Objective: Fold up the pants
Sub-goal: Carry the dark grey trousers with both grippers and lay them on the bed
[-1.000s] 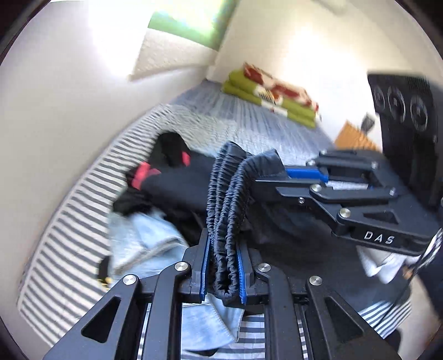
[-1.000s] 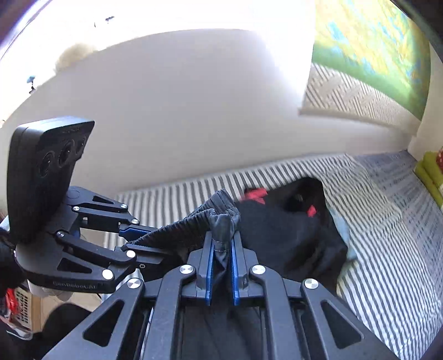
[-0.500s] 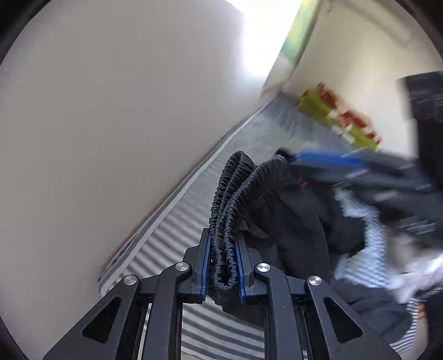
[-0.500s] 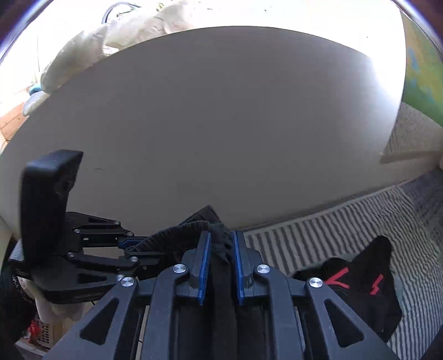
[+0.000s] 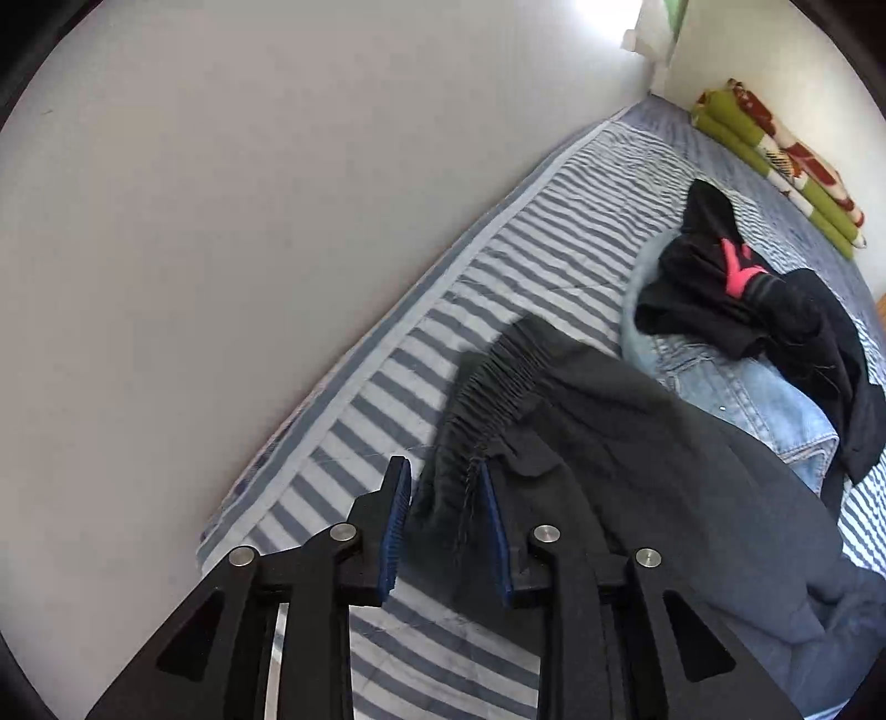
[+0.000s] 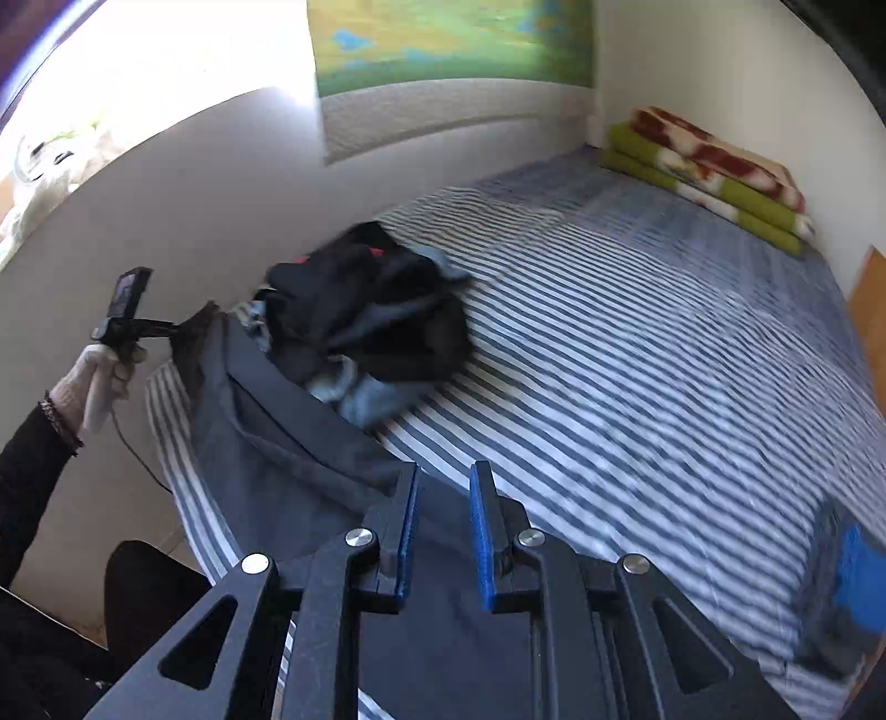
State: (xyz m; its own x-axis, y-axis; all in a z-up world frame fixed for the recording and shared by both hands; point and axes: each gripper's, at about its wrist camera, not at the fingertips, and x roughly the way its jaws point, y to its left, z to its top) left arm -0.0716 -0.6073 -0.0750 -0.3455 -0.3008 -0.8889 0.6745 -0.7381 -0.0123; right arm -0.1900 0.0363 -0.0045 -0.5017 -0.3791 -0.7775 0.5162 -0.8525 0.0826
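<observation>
Dark grey pants (image 5: 637, 443) lie spread on a striped bed (image 5: 387, 387), close to the wall (image 5: 221, 221). The stretchy waistband (image 5: 498, 387) sits at about 12 o'clock from the left claw (image 5: 443, 526) in the left wrist view.

That claw is opening. Its blue pads (image 5: 396, 526) stand apart, and the edge of the waistband lies between them. The right pad is just beside the cloth, but the pads do not squeeze it.

In the right wrist view the right claw (image 6: 443, 531) is opening too. Its pads (image 6: 480, 543) stand a little apart. Grey cloth from the pants lies under and between them. The pads do not seem to press on it, though the view is a bit blurry.

From the right wrist view the pants run from 6 o'clock up to 10 o'clock. There a hand (image 6: 94, 376) holds the left claw by the waistband end, near the wall.

More clothes sit in a pile (image 6: 365, 321) at about 11 o'clock, just past the pants. It has black things (image 5: 775, 310) with a pink mark (image 5: 739, 271), and light blue jeans (image 5: 747, 399) under them. The pants touch the jeans.

Far off at 1 o'clock, a folded green and red blanket (image 6: 709, 171) lies at the end of the bed. A green picture (image 6: 443, 39) hangs on the wall at 12 o'clock.
</observation>
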